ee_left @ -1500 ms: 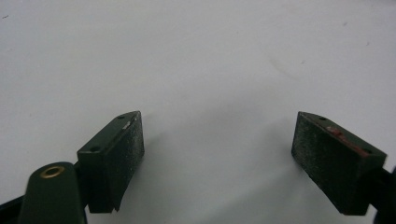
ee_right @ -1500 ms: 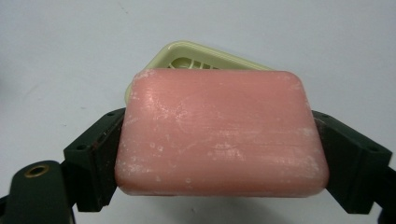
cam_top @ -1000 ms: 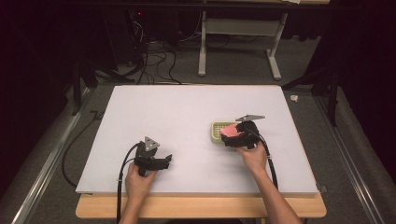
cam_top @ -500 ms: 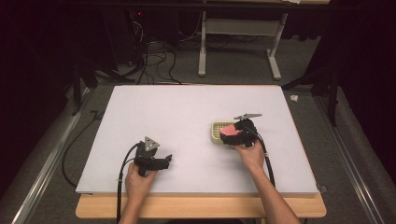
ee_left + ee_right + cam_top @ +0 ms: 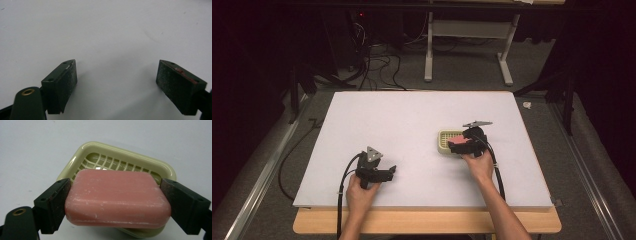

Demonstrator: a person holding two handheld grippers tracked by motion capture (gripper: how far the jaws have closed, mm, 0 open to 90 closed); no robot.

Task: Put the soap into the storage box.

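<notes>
While the right gripper is pinching a pink soap bar by its two ends, the bar is hanging just above a pale green soap dish on the white table. At the table's near left side, the left gripper is resting with its jaws spread wide, holding nothing.

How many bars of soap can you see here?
1. The pink soap bar is clamped between the jaws of the right gripper, above the pale green soap dish on the white table.
</notes>
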